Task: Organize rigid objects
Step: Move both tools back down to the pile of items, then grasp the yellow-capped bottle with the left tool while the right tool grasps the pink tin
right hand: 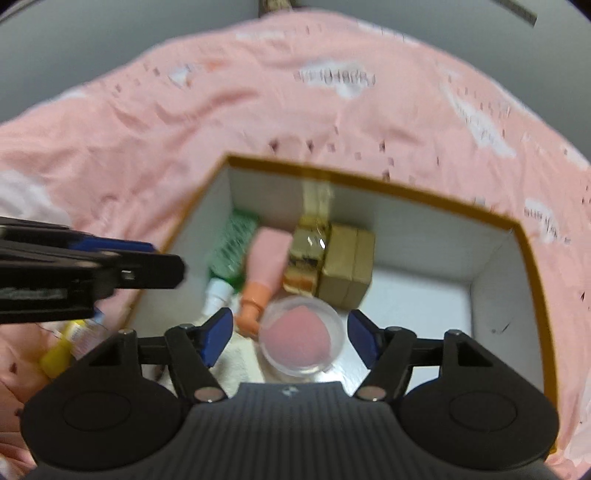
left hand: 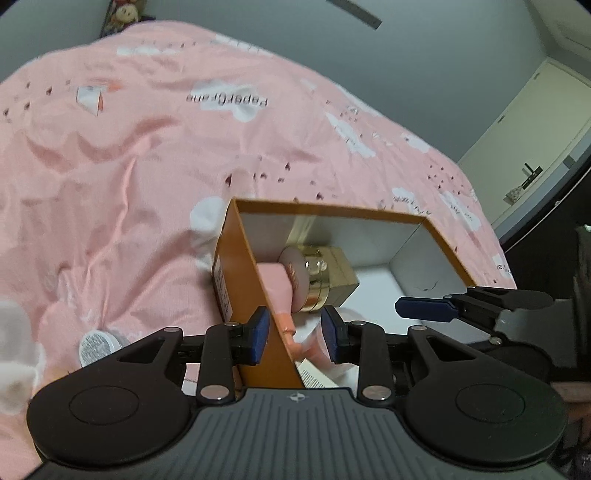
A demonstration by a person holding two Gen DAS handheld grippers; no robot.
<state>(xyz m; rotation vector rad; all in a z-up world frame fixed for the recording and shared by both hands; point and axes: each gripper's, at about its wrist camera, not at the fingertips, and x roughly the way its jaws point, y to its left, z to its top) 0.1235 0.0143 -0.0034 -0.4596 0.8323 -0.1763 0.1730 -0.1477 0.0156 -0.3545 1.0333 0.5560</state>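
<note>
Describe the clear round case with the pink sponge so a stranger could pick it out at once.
Start at the orange-rimmed cardboard box with white inside walls on the pink bedspread. Inside, look nearest the open right gripper, just in front of the peach tube with the orange cap. The clear round plastic case is the only see-through item there, with a pink teardrop sponge inside.

Place: a home bedroom
Evidence: pink printed bedding (left hand: pixel 147 155) spread across a bed, grey walls (left hand: pixel 424 66), a white door (left hand: pixel 517 147), a stuffed toy (left hand: pixel 125 13) in the corner
</note>
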